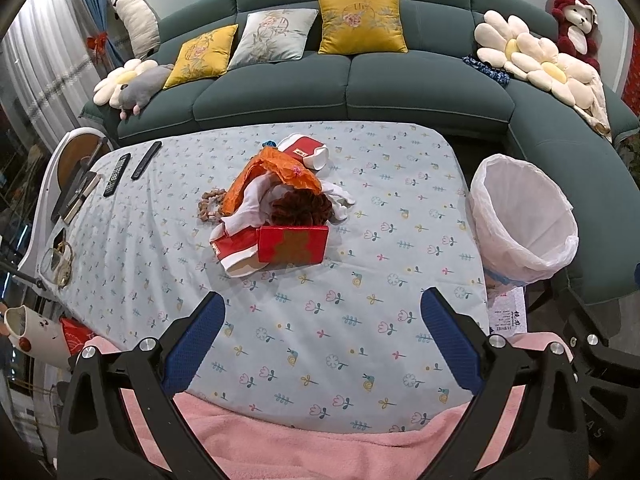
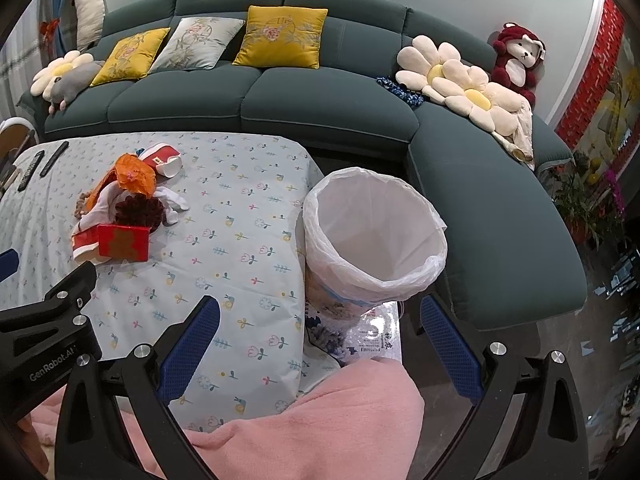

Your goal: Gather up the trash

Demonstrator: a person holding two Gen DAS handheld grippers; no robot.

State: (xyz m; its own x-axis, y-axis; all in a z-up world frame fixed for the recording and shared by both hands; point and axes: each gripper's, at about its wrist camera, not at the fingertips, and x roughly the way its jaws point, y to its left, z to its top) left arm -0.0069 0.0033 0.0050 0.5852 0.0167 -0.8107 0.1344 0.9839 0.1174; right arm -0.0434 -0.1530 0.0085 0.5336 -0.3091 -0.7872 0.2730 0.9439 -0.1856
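A heap of trash (image 1: 276, 204) lies mid-worktop: a red box (image 1: 293, 244) with a gold bear print stands on edge at the near side, crumpled orange wrapping (image 1: 276, 172) and white paper behind it. A white-lined bin (image 2: 376, 236), open and tilted, stands just beside the worktop's right edge.

Trash pile (image 1: 276, 208) on table (image 1: 400, 280) (bin (image 1: 524, 220) right, sofa (image 1: 360, 80) behind).

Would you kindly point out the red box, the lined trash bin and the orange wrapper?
red box (image 1: 294, 244): left wrist view, on its front face.
lined trash bin (image 2: 416, 276): right wrist view, on its near rim.
orange wrapper (image 1: 276, 168): left wrist view, on its crumpled top.
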